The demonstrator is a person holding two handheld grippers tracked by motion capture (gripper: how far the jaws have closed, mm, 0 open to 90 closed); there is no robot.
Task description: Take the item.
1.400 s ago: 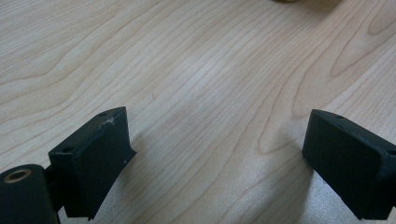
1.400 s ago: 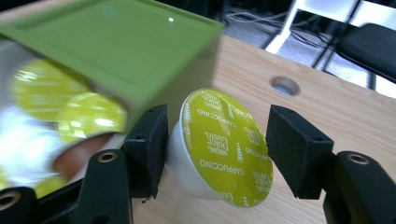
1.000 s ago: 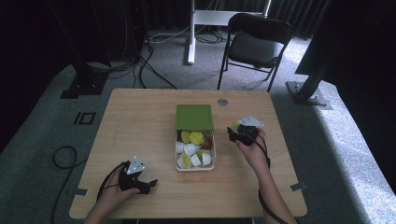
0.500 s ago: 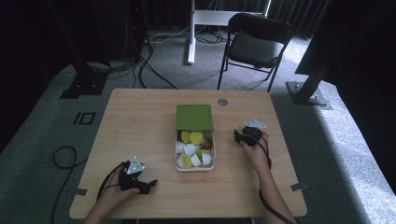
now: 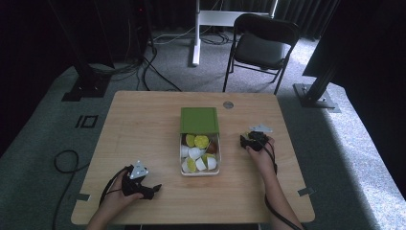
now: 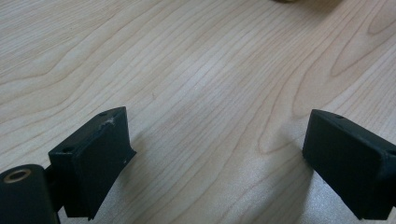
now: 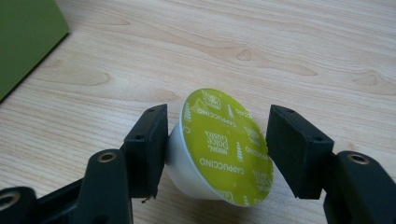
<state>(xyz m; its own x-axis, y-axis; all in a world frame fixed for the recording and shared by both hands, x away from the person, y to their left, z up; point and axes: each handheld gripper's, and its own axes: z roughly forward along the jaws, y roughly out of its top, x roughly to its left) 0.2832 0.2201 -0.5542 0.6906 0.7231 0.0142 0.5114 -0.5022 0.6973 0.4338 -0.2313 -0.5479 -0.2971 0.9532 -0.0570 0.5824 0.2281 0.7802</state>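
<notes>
Rectangular light wooden table (image 5: 143, 120): bare wood left of the clear plastic box (image 5: 199, 166), holding white and lime capsules, green lid (image 5: 199, 120) behind. Right gripper (image 7: 217, 149) just right of box, clamps white lime-foiled coffee capsule (image 7: 219, 147). Left gripper (image 6: 215, 154) front-left, jaws wide, empty.

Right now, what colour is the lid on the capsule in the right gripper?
Yellow-green with white lettering on the capsule, best seen in the right gripper view.
</notes>
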